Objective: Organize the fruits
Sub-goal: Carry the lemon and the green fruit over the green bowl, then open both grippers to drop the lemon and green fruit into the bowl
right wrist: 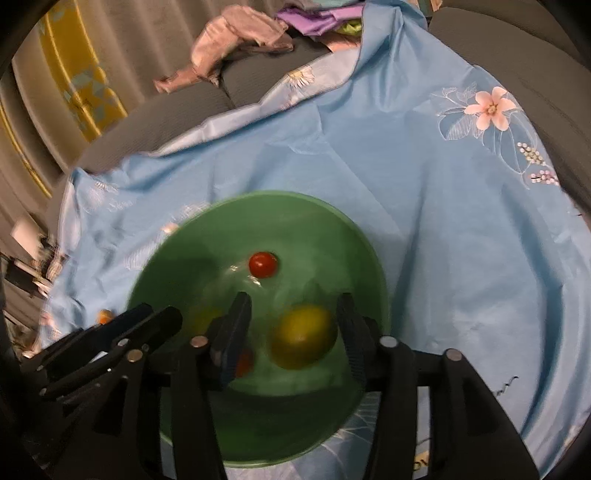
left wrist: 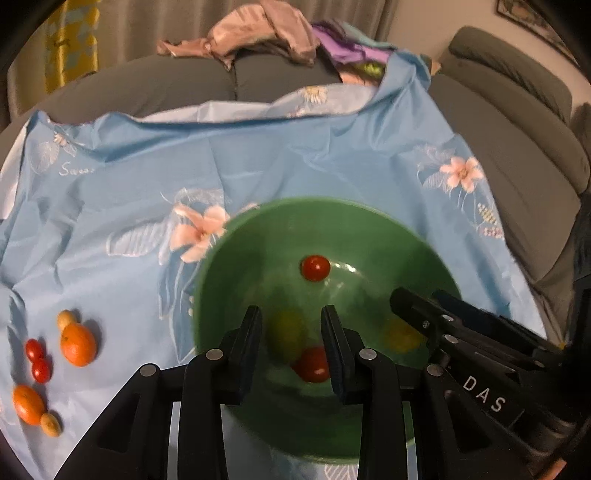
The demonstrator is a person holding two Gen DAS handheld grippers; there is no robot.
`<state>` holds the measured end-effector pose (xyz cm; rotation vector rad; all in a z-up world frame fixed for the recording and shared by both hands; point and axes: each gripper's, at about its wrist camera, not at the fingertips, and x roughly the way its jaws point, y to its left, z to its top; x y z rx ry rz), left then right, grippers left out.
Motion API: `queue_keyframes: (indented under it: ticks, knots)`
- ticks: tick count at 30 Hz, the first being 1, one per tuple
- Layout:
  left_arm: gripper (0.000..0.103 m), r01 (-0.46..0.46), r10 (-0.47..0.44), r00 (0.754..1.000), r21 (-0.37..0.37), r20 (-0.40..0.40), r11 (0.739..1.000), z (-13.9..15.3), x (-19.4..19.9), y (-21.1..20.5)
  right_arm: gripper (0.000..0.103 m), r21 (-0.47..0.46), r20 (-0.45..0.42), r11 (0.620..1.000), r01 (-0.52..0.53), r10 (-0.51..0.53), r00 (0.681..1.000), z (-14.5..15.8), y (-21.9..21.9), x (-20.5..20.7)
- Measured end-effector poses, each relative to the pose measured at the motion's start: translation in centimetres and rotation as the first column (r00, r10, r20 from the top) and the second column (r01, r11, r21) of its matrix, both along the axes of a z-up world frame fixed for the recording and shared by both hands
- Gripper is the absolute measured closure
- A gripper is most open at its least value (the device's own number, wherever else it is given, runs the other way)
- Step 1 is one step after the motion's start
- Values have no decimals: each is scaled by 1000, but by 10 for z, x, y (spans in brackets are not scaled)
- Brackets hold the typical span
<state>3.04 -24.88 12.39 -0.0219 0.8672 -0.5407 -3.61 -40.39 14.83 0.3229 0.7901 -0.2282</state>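
Note:
A green bowl (left wrist: 369, 229) sits on a blue floral cloth and also shows in the right wrist view (right wrist: 177, 258). It holds a cherry tomato (left wrist: 315, 268), a second tomato (left wrist: 312, 363) and two blurred yellow fruits (left wrist: 400, 336) (left wrist: 288, 332). My left gripper (left wrist: 291, 326) is open and empty above the bowl. My right gripper (right wrist: 293, 317) is open over the bowl, with a yellow fruit (right wrist: 303, 338) between its fingers but apart from them. A tomato (right wrist: 263, 264) lies beyond it. My right gripper also shows in the left wrist view (left wrist: 406, 301).
On the cloth left of the bowl lie two oranges (left wrist: 78, 344) (left wrist: 28, 404), two cherry tomatoes (left wrist: 37, 360) and two small tan fruits (left wrist: 66, 319) (left wrist: 50, 424). A grey sofa (left wrist: 517, 147) with piled clothes (left wrist: 258, 33) lies behind the blue cloth (left wrist: 258, 155).

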Motion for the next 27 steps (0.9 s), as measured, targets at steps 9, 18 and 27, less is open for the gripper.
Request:
queue_keyframes:
  ticks: [9,18,27]
  knots:
    - [37,-109,111,993,-60,40,992,32,-20,66,15,6,108,998,-59,58,992,22,20,-9]
    - [31,-292,290,954,5,80,956,43,-41,158,6,-61,153,979,-195,202,967,35,81,-5]
    - [31,-465,465,885,-10,32,886,10,-45,241,6,-95,142,933,-346,357,923,32,141,2]
